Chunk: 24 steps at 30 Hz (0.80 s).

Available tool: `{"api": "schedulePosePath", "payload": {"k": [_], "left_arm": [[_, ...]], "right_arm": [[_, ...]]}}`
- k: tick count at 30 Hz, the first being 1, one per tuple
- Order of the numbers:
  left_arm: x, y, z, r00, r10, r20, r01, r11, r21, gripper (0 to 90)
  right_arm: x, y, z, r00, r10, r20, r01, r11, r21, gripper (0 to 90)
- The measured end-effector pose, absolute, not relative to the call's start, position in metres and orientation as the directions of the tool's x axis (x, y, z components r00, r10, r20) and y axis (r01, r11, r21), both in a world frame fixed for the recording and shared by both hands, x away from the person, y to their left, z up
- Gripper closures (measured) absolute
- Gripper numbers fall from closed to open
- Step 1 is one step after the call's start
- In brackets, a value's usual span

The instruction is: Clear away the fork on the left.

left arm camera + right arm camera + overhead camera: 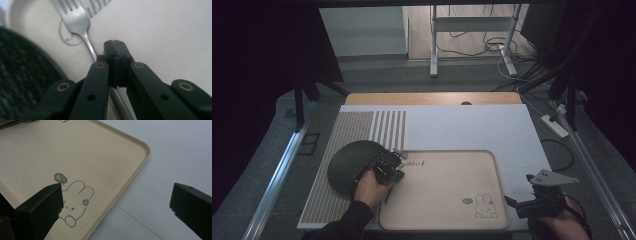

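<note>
A silver fork (76, 18) lies at the near left corner of a beige tray (447, 200), with its tines by the printed lettering. My left gripper (115, 43) points down over the fork's handle with its jaws pressed together. The handle runs in under the pads and comes out below them. In the high view the left gripper (388, 167) sits at the tray's left edge beside a dark round mat (347, 167). My right gripper (117, 186) is open and holds nothing. It hovers over the tray's right rim (140, 162) near a rabbit drawing (76, 200); from above it (518, 190) is at the lower right.
A white sheet (462, 127) with a dotted and striped patch (362, 127) at its left covers the wooden table (432, 98). On the floor beyond are a power strip (555, 126), cables and a metal stand's legs (433, 60).
</note>
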State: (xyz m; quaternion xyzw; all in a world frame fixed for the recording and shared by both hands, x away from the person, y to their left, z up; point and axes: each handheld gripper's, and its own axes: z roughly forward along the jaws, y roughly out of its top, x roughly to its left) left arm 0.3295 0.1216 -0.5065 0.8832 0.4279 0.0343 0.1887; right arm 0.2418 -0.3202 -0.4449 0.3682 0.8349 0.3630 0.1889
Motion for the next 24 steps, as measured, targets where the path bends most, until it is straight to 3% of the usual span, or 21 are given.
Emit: {"api": "schedulePosePath", "payload": {"k": [10, 16, 17, 18, 19, 24], "left_arm": [[0.330, 0.130, -0.506, 0.623, 0.773, -0.121, 0.748, -0.543, 0.381, 86.6], [0.323, 0.130, -0.493, 0.636, 0.765, -0.101, 0.705, -0.523, 0.479, 66.9], [0.323, 0.131, -0.491, 0.638, 0.763, -0.102, 0.697, -0.516, 0.498, 62.3], [0.322, 0.131, -0.491, 0.637, 0.764, -0.102, 0.693, -0.510, 0.509, 51.5], [0.322, 0.132, -0.490, 0.633, 0.767, -0.103, 0.692, -0.502, 0.519, 51.5], [0.319, 0.140, -0.486, 0.651, 0.745, -0.143, 0.666, -0.471, 0.579, 33.0]], "right_arm": [[0.242, -0.320, -0.445, -0.658, 0.751, -0.049, 0.477, 0.466, 0.745, 0.0], [0.242, -0.320, -0.445, -0.657, 0.752, -0.047, 0.478, 0.464, 0.746, 0.0], [0.242, -0.320, -0.445, -0.657, 0.752, -0.047, 0.478, 0.464, 0.746, 0.0], [0.242, -0.320, -0.445, -0.657, 0.752, -0.047, 0.478, 0.464, 0.745, 0.0], [0.242, -0.320, -0.445, -0.657, 0.752, -0.047, 0.478, 0.464, 0.745, 0.0], [0.242, -0.320, -0.445, -0.658, 0.752, -0.047, 0.478, 0.465, 0.745, 0.0]]}}
